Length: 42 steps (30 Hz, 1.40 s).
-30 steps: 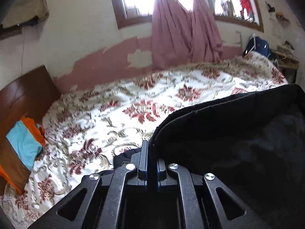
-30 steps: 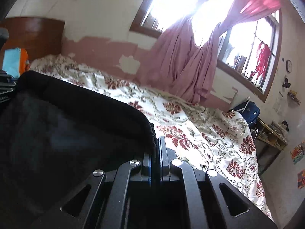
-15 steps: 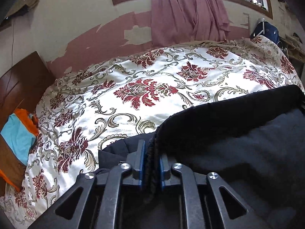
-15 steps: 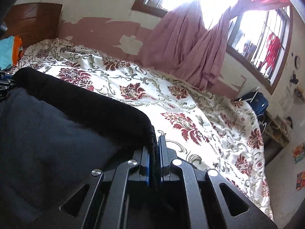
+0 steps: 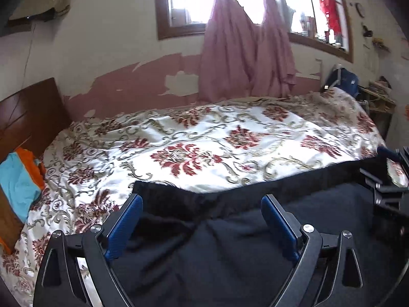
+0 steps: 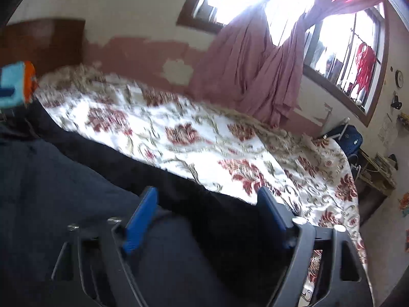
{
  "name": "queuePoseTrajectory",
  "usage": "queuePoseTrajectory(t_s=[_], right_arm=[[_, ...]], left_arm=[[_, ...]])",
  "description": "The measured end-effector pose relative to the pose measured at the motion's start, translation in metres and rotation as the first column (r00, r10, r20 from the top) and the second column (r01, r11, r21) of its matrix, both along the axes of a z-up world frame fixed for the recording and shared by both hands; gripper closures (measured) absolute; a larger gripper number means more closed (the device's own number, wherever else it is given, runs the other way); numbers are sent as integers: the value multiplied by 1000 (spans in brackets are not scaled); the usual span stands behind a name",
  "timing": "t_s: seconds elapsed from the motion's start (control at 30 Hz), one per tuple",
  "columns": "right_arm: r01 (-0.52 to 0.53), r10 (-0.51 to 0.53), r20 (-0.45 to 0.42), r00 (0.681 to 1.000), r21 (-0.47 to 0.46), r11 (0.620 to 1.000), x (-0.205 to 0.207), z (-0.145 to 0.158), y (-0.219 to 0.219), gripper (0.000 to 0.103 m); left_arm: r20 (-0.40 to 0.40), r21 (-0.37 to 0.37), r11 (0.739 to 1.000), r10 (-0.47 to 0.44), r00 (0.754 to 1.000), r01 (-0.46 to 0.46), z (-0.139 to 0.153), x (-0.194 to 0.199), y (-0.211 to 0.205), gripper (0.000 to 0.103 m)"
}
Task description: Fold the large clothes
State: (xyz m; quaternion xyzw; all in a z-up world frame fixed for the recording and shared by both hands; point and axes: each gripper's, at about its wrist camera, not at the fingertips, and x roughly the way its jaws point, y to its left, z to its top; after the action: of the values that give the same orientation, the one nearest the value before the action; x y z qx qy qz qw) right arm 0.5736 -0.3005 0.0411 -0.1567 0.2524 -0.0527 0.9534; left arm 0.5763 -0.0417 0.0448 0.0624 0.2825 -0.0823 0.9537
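Observation:
A large black garment (image 5: 230, 250) lies flat on the near part of the floral bedspread (image 5: 204, 143); its far hem runs straight across. It also fills the lower left of the right wrist view (image 6: 76, 192). My left gripper (image 5: 202, 202) is open over the garment's left end, with nothing between its blue pads (image 5: 125, 225). My right gripper (image 6: 208, 197) is open over the garment's right end, also empty; it shows at the right edge of the left wrist view (image 5: 388, 179). The right wrist view is blurred.
A wooden headboard (image 5: 28, 112) and an orange and blue pillow (image 5: 18, 179) are at the left. Pink curtains (image 5: 245, 51) hang at the far wall. A blue bag (image 5: 345, 79) and a cluttered shelf (image 5: 378, 97) stand past the bed's right end.
Both grippers were shut on the garment's top edge, holding it up. They lowered it onto the bed and opened; the garment now lies flat with both grippers released.

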Motion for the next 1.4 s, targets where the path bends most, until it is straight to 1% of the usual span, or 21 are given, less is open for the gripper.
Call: queuePoseTrajectory(t_s=[0.1,0.17,0.23,0.33,0.37,0.43,0.53,0.63,0.77,0.87,0.97,1.07,1.27,1.4], right_arm=[[-41,41,7,999,17,999,-25,4,-1,26],[-69,69,6,998,50,996,-45,3,-2,25],[-110,113,-12,994,132,985,-65,-1,-5,24],[-144,156,-29,987,262,954,-88,-13,-11,23],[-146,161,-31,986,284,948,-93,-19,-12,23],[-154,170,-30,985,300,942,-98,-28,-12,23],[-154,173,-38,984,295,943,-98,-42,-10,23],[-139,162,-44,986,331,933,-91,-51,-10,23],[-118,138,-44,989,306,945,-73,-56,-10,23],[-96,119,-77,990,249,964,-48,-57,-3,23],[-65,92,-108,990,234,970,-28,-60,-1,23],[-43,70,-125,990,210,977,-13,-62,0,23],[-22,45,-163,986,139,990,15,-71,7,22],[-21,48,-186,981,148,989,25,-77,6,18]], left_arm=[[-25,-35,999,-30,999,29,-6,-21,2,7],[-33,-38,999,-37,999,35,-14,-37,2,6],[-35,-17,999,-46,998,45,-23,-49,2,4],[-32,19,998,-65,997,66,-36,-64,1,4],[-26,35,997,-69,997,70,-41,-68,1,4],[-19,43,996,-76,997,77,-48,-73,1,4],[-19,21,997,-80,997,80,-57,-71,5,4],[3,6,996,-84,996,84,-66,-65,5,4],[30,5,997,-77,997,77,-67,-54,1,4],[35,41,996,-78,996,77,-67,-38,-12,4],[11,59,996,-74,997,73,-71,-21,-20,4],[-9,66,996,-67,998,68,-75,-6,-23,1],[-101,54,995,-75,992,81,-87,22,-25,0],[-119,60,994,-81,990,89,-95,29,-28,0]])
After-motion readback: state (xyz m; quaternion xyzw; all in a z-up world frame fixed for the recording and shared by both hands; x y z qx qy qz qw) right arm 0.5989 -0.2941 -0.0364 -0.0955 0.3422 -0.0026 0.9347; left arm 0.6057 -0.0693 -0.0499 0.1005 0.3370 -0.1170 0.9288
